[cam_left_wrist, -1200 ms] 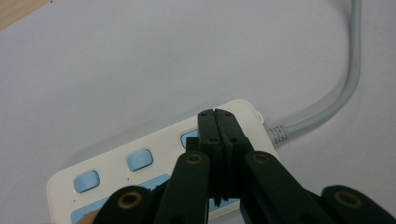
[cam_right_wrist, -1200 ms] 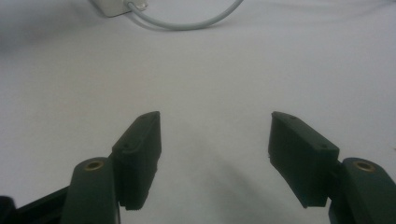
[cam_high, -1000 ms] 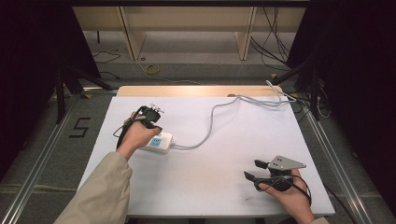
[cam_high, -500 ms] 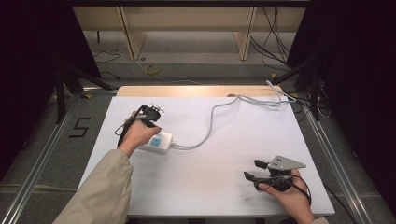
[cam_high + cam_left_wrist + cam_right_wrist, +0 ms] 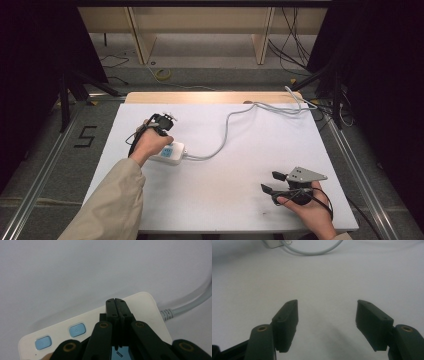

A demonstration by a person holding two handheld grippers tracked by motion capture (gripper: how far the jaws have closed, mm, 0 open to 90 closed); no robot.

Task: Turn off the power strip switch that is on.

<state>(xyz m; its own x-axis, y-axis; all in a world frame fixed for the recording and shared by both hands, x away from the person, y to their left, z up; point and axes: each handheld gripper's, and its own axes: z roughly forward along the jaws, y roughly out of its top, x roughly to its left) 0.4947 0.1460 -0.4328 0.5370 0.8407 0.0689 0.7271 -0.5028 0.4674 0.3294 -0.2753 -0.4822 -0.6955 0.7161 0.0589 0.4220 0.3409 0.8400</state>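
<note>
A white power strip [image 5: 171, 153] with blue buttons [image 5: 77, 330] lies on the left half of the white table [image 5: 240, 150]. Its grey cable [image 5: 227, 127] runs off to the far right edge. My left gripper [image 5: 116, 301] is shut with nothing between its jaws, and its tips point down over the strip's top face [image 5: 142, 306] near the cable end. Whether they touch it I cannot tell. In the high view, a hand holds this gripper [image 5: 161, 121] just behind the strip. My right gripper [image 5: 270, 182] rests near the front right, open and empty [image 5: 327, 322].
In the right gripper view the strip's end [image 5: 272, 243] and a loop of cable [image 5: 312, 251] lie far ahead. A wooden strip [image 5: 210, 97] borders the table's back edge. Metal rails [image 5: 45, 170] run along both sides, with dark curtains beyond them.
</note>
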